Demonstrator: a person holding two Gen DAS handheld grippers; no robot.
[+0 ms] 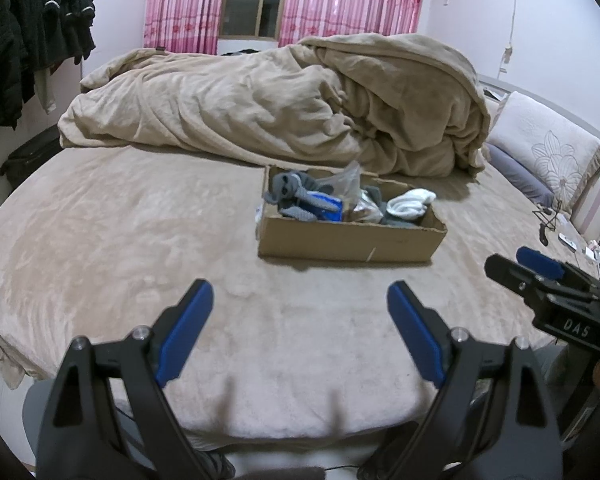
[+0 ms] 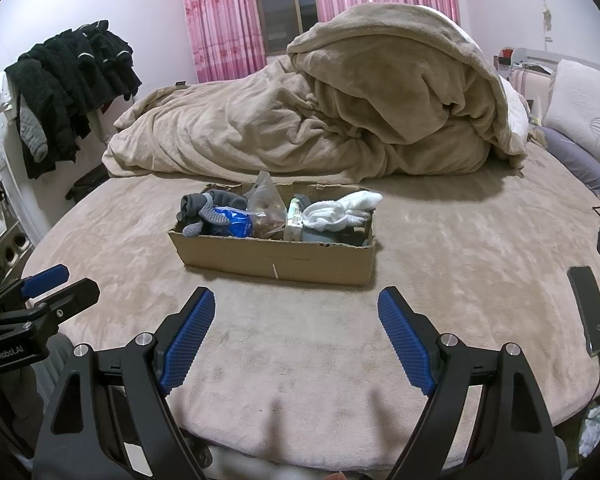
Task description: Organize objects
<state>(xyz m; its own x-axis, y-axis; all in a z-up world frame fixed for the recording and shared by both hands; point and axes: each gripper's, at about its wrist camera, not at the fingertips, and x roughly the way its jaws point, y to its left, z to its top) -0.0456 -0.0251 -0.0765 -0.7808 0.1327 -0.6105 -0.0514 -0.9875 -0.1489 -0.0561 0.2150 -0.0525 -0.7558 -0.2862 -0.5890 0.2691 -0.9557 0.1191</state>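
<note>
Hovering over the near edge of the bed (image 2: 300, 360), the left gripper (image 1: 300, 308) and right gripper (image 2: 296, 312) are both held spread wide, nothing grasped. The cardboard box (image 2: 276, 258) lies ahead, mid-bed, filled with socks, gloves and packets. The task is judged at its outset or close; any next move calls for reaching forward.

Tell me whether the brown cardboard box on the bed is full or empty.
Full: the open brown cardboard box holds grey socks, white socks and a clear plastic bag.
</note>
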